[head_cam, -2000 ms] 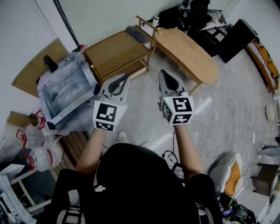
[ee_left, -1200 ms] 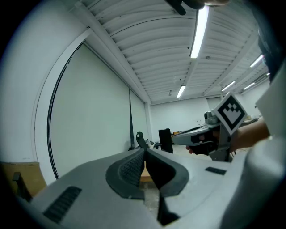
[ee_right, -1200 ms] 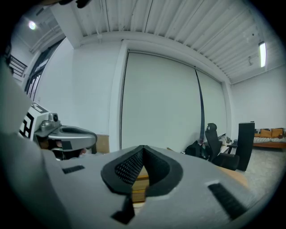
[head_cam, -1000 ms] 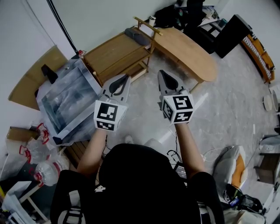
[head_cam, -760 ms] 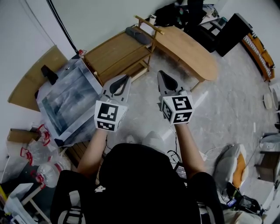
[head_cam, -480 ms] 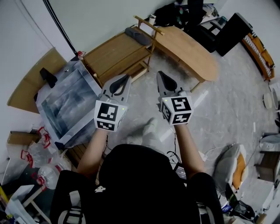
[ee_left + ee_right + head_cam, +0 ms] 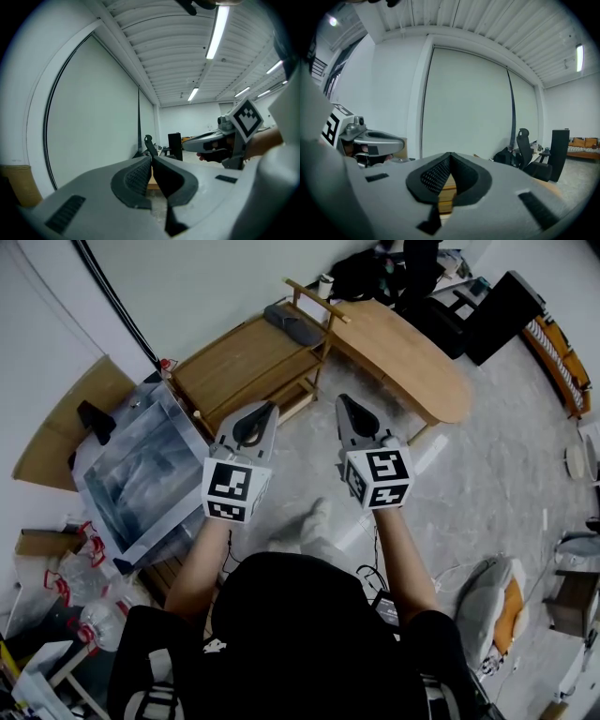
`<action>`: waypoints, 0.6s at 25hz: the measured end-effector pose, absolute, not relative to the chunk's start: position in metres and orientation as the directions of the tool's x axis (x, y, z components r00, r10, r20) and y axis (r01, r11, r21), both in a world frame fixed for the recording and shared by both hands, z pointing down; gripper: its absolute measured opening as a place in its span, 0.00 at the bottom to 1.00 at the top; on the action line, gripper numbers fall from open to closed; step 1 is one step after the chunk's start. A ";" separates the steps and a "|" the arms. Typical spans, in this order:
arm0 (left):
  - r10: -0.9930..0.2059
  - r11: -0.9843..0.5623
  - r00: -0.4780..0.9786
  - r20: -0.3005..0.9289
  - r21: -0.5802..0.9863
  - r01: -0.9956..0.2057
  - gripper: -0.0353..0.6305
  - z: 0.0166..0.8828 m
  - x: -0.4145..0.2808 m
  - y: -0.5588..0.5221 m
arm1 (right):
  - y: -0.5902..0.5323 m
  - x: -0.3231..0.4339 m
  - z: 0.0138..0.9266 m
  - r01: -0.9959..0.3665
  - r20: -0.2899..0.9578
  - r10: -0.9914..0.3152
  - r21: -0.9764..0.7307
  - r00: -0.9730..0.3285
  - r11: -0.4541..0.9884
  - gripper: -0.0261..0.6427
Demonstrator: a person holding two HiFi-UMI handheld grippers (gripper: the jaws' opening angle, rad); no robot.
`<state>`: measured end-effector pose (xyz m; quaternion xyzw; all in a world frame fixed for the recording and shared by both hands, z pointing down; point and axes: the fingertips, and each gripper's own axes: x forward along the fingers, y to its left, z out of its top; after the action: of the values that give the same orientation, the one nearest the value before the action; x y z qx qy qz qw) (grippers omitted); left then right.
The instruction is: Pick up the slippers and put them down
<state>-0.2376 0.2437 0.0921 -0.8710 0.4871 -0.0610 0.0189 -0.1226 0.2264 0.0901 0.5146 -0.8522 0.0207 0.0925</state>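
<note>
A pair of dark grey slippers point(image 7: 292, 322) lies on the right end of the top shelf of a low wooden rack point(image 7: 239, 362). Both grippers are held side by side over the floor, pointing toward the rack and well short of it. My left gripper point(image 7: 268, 407) is shut with nothing in it; in its own view the pads point(image 7: 140, 176) meet at the tip. My right gripper point(image 7: 343, 400) is shut and empty too, its pads point(image 7: 436, 176) touching. Each gripper view shows the other gripper, the right gripper point(image 7: 220, 140) and the left gripper point(image 7: 370, 138). No slipper shows in them.
A curved wooden table point(image 7: 408, 352) stands right of the rack. A plastic-wrapped framed panel point(image 7: 141, 465) leans at the left, with bags and boxes point(image 7: 56, 559) below it. Black chairs and bags point(image 7: 412, 268) crowd the back. The person's foot point(image 7: 314, 518) is on the grey floor.
The person has stepped forward, one foot now out in front. Both grippers have moved toward the rack together and stayed shut.
</note>
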 end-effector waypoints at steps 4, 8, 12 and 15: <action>-0.855 -0.518 0.512 0.086 -0.096 -0.850 0.07 0.092 -0.224 0.218 | 0.201 -0.109 0.092 -0.877 0.184 -0.869 0.059 -0.460 0.477 0.04; -0.857 -0.514 0.507 0.088 -0.101 -0.852 0.07 0.091 -0.205 0.189 | 0.172 -0.095 0.095 -0.868 0.194 -0.859 0.058 -0.474 0.492 0.04; -0.866 -0.499 0.491 0.097 -0.112 -0.859 0.07 0.091 -0.190 0.161 | 0.143 -0.081 0.098 -0.855 0.205 -0.844 0.058 -0.495 0.515 0.04; -0.871 -0.489 0.481 0.102 -0.070 -0.869 0.07 0.090 -0.177 0.143 | 0.120 -0.068 0.101 -0.848 0.209 -0.837 0.056 -0.506 0.527 0.04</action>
<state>-0.1768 0.1425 0.0904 -0.8606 0.5054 -0.0621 0.0044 -0.0681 0.1202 0.1013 0.4855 -0.8674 0.0266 0.1054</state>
